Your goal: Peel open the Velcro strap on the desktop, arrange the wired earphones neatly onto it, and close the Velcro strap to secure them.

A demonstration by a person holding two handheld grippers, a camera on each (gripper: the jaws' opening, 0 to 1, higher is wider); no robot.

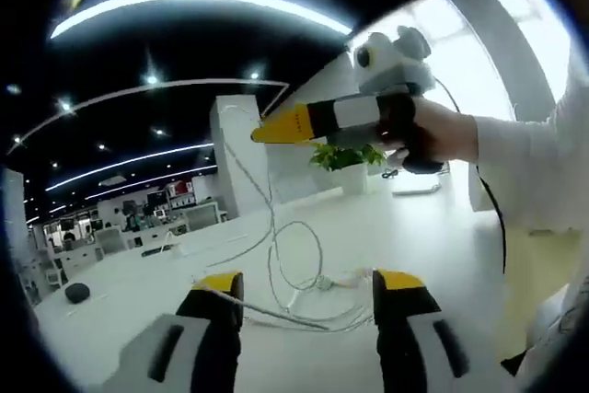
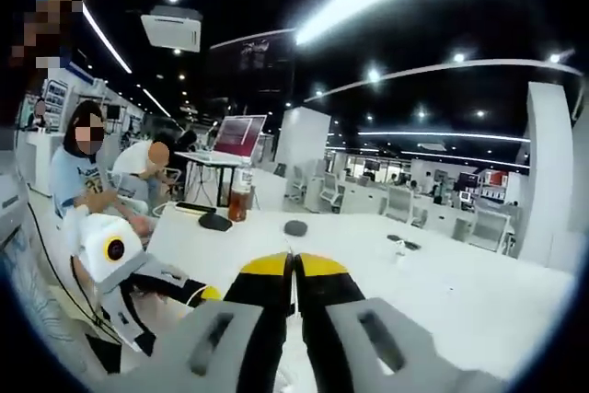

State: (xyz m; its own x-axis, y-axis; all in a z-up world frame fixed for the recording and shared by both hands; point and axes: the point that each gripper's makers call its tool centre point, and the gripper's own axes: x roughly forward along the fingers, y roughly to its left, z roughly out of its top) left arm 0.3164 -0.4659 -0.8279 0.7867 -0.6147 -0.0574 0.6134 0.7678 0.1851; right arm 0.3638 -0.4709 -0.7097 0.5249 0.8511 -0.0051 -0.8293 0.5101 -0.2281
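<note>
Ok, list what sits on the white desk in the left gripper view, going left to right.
Dark round object → looped white earphone cable → potted green plant.

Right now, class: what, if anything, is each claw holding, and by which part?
The right claw is shut on the white earphone cable, pinching its upper end and lifting it off the desk. The left claw is open, holding nothing.

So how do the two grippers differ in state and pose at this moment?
The left gripper has its jaws spread apart, with the loose loops of the earphone cable lying on the white table between them; the right gripper has its jaws shut, yellow tips together. The left sits low over the table; the right is raised, with the cable hanging from its tip. Both have yellow-tipped black jaws.
</note>
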